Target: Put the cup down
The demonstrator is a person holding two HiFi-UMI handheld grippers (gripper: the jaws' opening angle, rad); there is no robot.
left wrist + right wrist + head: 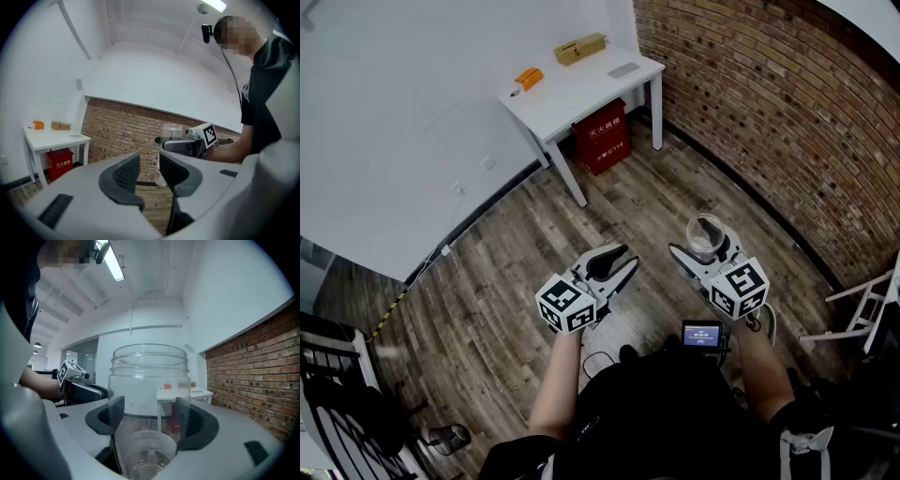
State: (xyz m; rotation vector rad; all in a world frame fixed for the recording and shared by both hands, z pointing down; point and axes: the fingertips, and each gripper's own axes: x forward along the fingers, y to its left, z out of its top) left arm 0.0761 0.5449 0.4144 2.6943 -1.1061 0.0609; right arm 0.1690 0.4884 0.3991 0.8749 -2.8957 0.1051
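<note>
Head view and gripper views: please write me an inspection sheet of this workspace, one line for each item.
Surface: white table, far off; wood floor below.
Job's things: clear cup, upright, held in the air.
Clutter: orange thing, tan box and grey flat thing on the table; red box under it.
Grippers: left gripper open, nothing between; right gripper shut on the cup.
Cables: thin dark cable on the floor by the person's feet.
Surroundings: brick wall, white wall.
</note>
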